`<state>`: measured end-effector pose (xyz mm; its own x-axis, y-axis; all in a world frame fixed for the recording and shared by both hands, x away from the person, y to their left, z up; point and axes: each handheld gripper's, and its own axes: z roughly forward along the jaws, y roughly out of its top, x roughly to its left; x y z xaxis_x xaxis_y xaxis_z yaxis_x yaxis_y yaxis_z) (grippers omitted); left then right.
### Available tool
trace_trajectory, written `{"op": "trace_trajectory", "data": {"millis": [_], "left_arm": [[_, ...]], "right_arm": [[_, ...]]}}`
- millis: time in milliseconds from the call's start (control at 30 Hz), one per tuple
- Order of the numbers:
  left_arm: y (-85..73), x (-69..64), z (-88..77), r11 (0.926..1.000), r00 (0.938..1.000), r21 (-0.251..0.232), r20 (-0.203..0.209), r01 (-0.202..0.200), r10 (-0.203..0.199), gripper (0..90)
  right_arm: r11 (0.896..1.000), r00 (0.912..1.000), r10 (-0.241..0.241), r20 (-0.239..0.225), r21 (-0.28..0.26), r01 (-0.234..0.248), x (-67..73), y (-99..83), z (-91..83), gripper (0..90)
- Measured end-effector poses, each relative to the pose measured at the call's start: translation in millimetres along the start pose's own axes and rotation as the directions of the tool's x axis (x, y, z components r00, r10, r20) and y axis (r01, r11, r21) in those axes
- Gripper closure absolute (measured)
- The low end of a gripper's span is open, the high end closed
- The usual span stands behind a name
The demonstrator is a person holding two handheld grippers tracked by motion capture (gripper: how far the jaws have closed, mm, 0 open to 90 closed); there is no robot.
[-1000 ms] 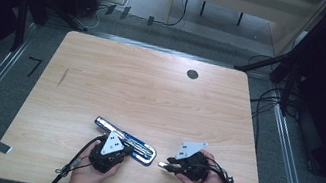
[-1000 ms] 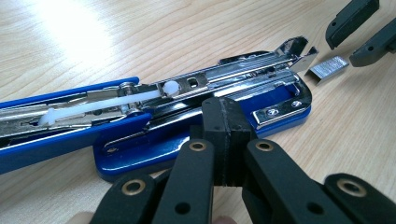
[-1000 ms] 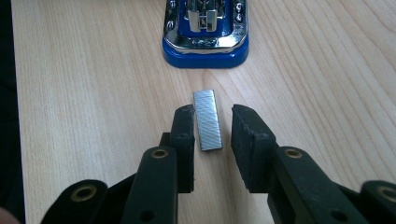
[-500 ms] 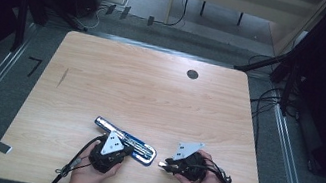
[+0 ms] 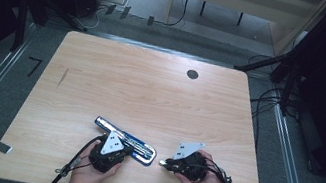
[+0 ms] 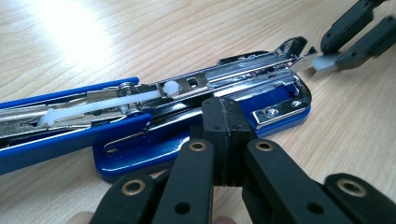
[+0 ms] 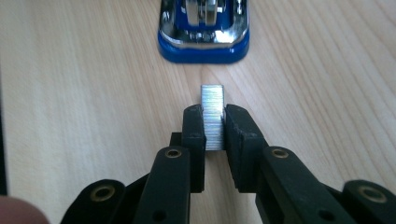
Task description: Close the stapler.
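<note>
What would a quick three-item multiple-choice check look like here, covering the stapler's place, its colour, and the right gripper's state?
1. Where does the stapler lie?
A. near edge, between the grippers
B. far edge, by the black disc
C. on the floor

2. Its base colour?
A. red
B. blue
C. green

3. The right gripper is:
A. open, empty
B. shut on a strip of staples
C. shut on the stapler

Key: 1 A, the high view shows it by both hands; 2 B, blue base under chrome; 3 B, silver strip pinched between its jaws.
</note>
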<state>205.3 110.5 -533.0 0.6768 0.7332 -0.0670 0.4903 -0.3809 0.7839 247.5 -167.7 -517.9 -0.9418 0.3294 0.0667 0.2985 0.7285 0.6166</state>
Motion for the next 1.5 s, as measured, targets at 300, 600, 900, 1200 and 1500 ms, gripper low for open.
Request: {"op": "trace_trajectory", "data": {"millis": [300, 600, 900, 1200, 1500], "left_arm": [[-0.1, -0.3, 0.0, 1.0, 1.0, -0.001, -0.002, 0.0, 0.0, 90.0], [-0.1, -0.3, 0.0, 1.0, 1.0, 0.0, -0.002, 0.001, -0.001, 90.0], [0.0, -0.1, -0.1, 1.0, 1.0, 0.001, -0.003, -0.004, 0.004, 90.0], [-0.1, -0.1, 0.0, 1.0, 1.0, -0.002, -0.001, 0.001, -0.001, 90.0], [-0.1, -0.2, 0.2, 1.0, 1.0, -0.004, -0.002, 0.002, -0.002, 90.0]], "right_arm": [[0.997, 0.9978, 0.061, 0.026, -0.044, -0.059, -2.6, 10.8, -11.4, 79.9], [0.992, 0.9933, 0.106, 0.046, -0.071, -0.102, -0.8, 24.9, -17.4, 79.9], [0.988, 0.9903, 0.137, 0.025, -0.076, -0.134, -1.1, 33.2, -19.4, 80.0], [0.992, 0.9922, 0.121, 0.028, -0.048, -0.12, 3.0, 47.2, -13.6, 79.9], [0.995, 0.9948, 0.099, 0.024, -0.025, -0.098, 7.3, 60.5, -6.1, 79.9]]}}
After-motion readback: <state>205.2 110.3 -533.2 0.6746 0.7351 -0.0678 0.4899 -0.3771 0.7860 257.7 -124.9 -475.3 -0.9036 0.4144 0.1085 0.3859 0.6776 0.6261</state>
